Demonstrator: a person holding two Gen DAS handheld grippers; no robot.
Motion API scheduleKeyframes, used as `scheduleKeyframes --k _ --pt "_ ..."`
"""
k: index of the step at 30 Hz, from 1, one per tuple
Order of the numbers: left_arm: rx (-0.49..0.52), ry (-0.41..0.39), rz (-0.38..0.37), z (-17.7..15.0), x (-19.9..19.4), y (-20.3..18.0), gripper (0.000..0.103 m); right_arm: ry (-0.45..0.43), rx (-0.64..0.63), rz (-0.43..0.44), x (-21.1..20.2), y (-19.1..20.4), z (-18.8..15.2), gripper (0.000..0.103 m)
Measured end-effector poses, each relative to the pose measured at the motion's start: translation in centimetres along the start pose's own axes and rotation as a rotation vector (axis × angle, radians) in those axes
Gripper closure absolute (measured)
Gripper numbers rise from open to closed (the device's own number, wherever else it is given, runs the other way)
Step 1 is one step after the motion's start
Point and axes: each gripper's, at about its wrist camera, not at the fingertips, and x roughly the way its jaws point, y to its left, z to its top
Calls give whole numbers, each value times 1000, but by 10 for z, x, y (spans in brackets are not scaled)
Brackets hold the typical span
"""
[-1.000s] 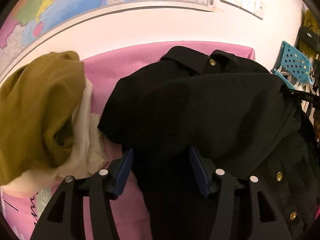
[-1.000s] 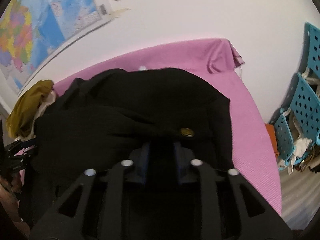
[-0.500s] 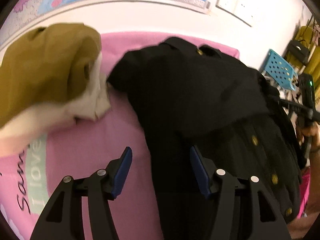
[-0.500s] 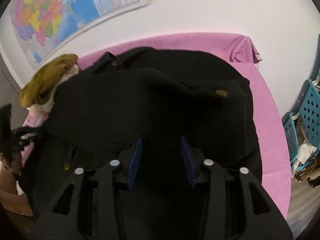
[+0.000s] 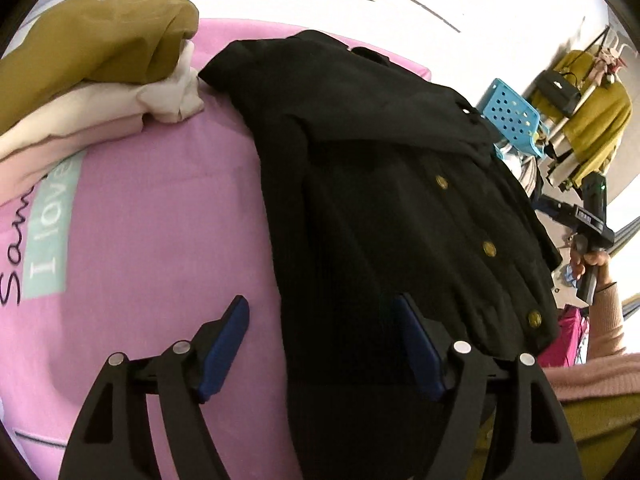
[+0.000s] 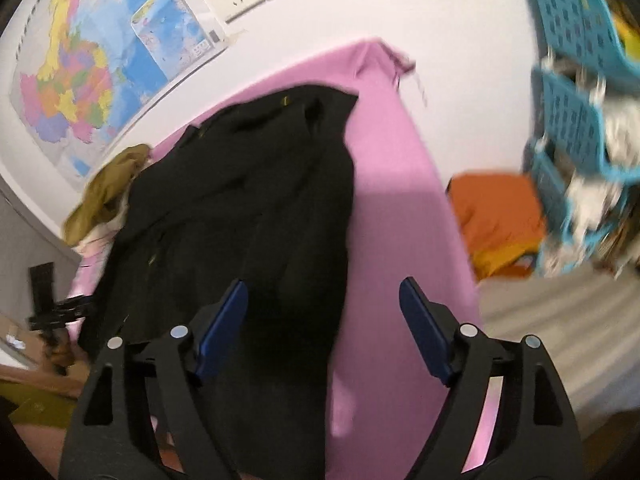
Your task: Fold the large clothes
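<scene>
A black garment with gold buttons (image 5: 392, 184) lies partly folded on the pink-covered table (image 5: 152, 216), its upper part laid back over the rest. My left gripper (image 5: 320, 320) is open and empty above its near edge. In the right wrist view the same black garment (image 6: 256, 216) runs down the table toward me. My right gripper (image 6: 322, 304) is open wide and empty over its near end and the bare pink cloth (image 6: 384, 240). The right gripper also shows in the left wrist view (image 5: 592, 216), at the far right.
A mustard garment (image 5: 100, 36) on cream and pale pink folded clothes (image 5: 120, 108) sits at the table's left back. Blue perforated baskets (image 6: 572, 80) and an orange cloth (image 6: 500, 216) stand right of the table. A wall map (image 6: 80, 72) and sockets hang behind.
Both grippers have let go of the black garment and pulled back toward the near edge. The right jaws, shut a second ago, are now wide open. The garment lies flatter.
</scene>
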Motion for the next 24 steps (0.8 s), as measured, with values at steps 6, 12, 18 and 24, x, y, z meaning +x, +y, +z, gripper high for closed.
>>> scheduleKeyframes --k 6,12,18,24 --pt "-4 33 -54 -11 -4 -10 25 19 -6 104 -4 5 -25 24" --pt "-49 69 -174 -32 -13 -11 25 66 -49 234 0 24 -38 25" --pt "-137 49 -297 -34 -6 -12 18 44 32 285 -5 10 -37 27" --pt "-86 25 -214 -28 2 -32 21 46 9 336 -8 16 -41 27"
